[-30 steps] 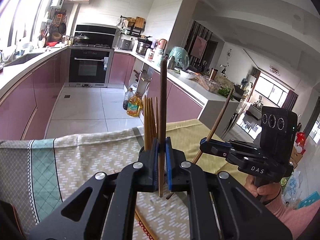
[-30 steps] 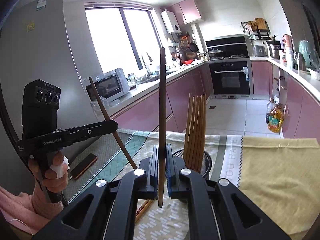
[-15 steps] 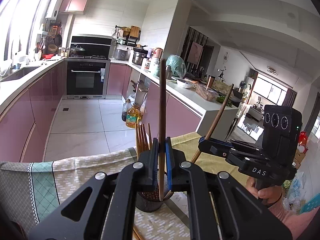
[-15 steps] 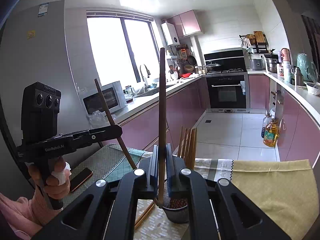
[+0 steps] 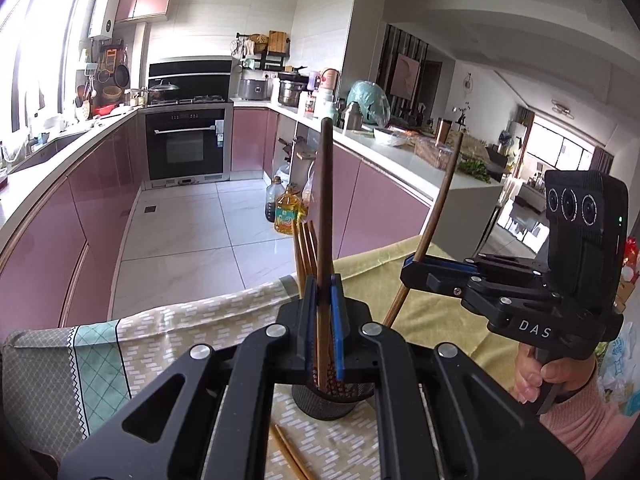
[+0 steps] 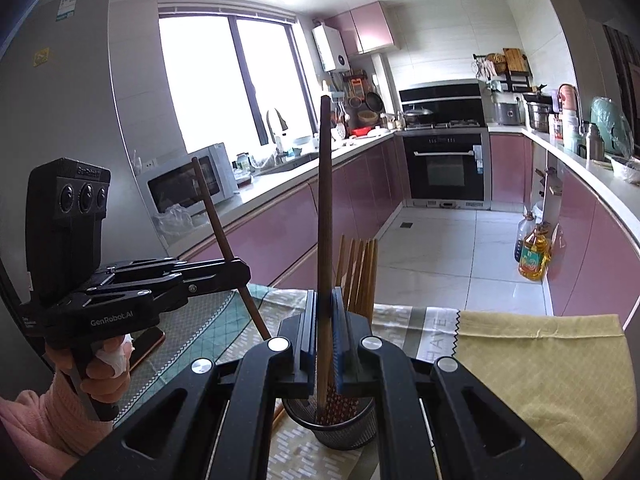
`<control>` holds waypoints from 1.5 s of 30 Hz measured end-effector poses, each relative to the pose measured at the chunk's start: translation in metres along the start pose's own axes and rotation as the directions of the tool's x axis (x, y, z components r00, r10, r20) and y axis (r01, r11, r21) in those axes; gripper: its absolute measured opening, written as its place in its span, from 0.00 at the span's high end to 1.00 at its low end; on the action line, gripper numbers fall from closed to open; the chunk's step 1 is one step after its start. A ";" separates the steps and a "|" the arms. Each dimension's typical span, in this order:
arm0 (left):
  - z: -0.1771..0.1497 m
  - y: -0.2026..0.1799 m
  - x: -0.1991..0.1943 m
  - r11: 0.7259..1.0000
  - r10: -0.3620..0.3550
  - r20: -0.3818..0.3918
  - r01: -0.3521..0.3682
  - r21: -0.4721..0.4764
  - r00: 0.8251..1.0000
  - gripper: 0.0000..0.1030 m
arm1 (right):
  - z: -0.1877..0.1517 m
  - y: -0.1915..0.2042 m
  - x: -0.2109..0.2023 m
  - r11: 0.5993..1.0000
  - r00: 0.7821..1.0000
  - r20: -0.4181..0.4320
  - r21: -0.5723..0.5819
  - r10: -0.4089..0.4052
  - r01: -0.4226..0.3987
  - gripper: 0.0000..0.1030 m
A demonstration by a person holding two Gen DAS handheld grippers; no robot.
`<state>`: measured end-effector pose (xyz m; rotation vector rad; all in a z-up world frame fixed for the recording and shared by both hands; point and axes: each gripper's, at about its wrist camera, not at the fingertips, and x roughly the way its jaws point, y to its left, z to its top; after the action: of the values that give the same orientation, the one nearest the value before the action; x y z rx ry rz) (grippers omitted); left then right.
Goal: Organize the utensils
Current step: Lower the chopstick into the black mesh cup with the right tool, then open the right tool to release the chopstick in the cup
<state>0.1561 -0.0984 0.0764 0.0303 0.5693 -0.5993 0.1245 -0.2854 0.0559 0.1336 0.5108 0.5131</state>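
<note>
My left gripper [image 5: 323,320] is shut on a dark wooden chopstick [image 5: 324,208], held upright with its lower tip over the black mesh utensil holder [image 5: 332,400]. My right gripper [image 6: 325,332] is shut on another dark chopstick [image 6: 325,208], also upright above the same holder [image 6: 340,428]. Several lighter chopsticks [image 6: 360,272] stand in the holder; they also show in the left wrist view [image 5: 305,252]. Each gripper shows in the other's view: the right one [image 5: 416,270], the left one [image 6: 236,270].
The holder stands on a table with a patterned cloth [image 5: 168,344] and a yellow cloth [image 6: 540,368]. Loose chopsticks [image 5: 290,454] lie on the cloth by the holder. A phone [image 6: 146,344] lies at the table's left. Pink kitchen cabinets and an oven are behind.
Both grippers have risen and tilted, so the holder now shows below the fingers. Both chopsticks stay gripped upright over it.
</note>
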 end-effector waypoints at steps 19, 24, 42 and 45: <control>-0.006 0.007 0.043 0.999 0.013 -0.150 -0.007 0.040 0.989 0.93 | -0.016 -0.010 0.048 1.000 0.981 -0.194 0.027 -0.004 0.009 0.94; 0.000 0.012 0.056 1.000 0.018 -0.157 -0.014 0.026 0.987 0.93 | -0.014 -0.014 0.057 0.999 0.980 -0.198 0.044 -0.006 0.015 0.94; -0.009 0.022 0.080 0.999 0.014 -0.188 -0.021 -0.036 0.982 0.92 | -0.014 -0.024 0.071 0.997 0.980 -0.199 0.077 -0.015 0.031 0.90; -0.016 0.023 0.072 0.999 0.024 -0.170 -0.031 -0.036 0.985 0.86 | -0.017 -0.024 0.068 0.996 0.981 -0.192 0.084 -0.011 0.027 0.88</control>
<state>0.2089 -0.1142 0.0230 0.0532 0.7445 -0.5621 0.1778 -0.2722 0.0060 0.1629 0.7221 0.4878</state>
